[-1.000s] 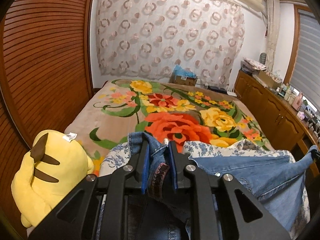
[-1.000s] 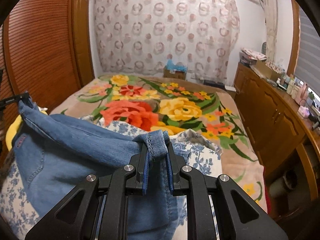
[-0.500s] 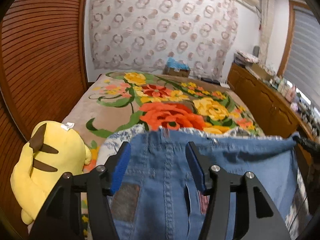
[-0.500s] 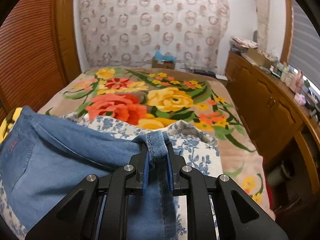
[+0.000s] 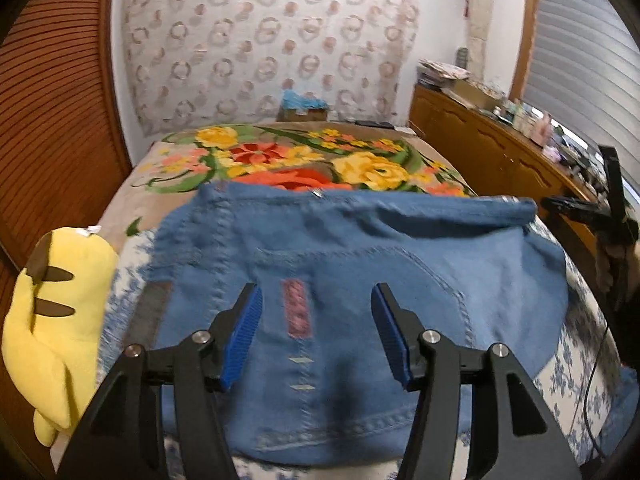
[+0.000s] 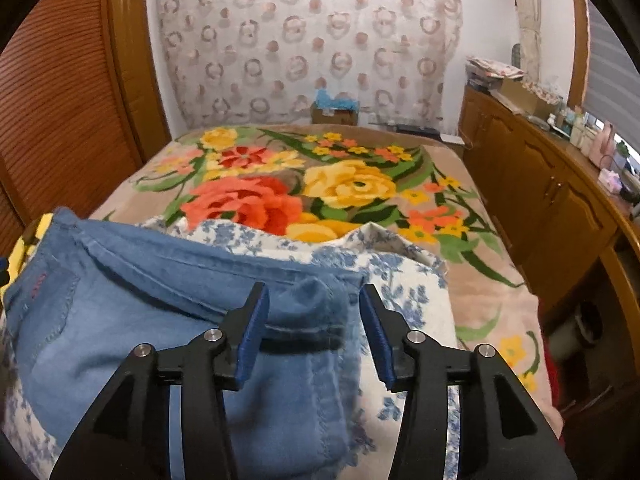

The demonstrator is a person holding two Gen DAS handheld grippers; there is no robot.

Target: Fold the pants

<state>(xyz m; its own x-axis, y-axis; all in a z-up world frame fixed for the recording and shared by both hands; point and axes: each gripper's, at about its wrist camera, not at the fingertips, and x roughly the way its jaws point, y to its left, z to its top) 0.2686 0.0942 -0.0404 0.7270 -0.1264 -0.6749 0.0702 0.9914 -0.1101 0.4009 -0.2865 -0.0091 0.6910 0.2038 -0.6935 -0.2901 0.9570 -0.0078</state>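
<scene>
A bed with a flowered blanket carries blue denim pants lying flat on a blue-and-white floral sheet at its near end, their long axis running side to side, waistband end to the left. The left gripper hovers over the seat and pocket, fingers about half open and empty. The right gripper stands at the hem end, its fingers having just opened, cloth between them ungripped.

Black left gripper, blue pads, silver screws.
</scene>
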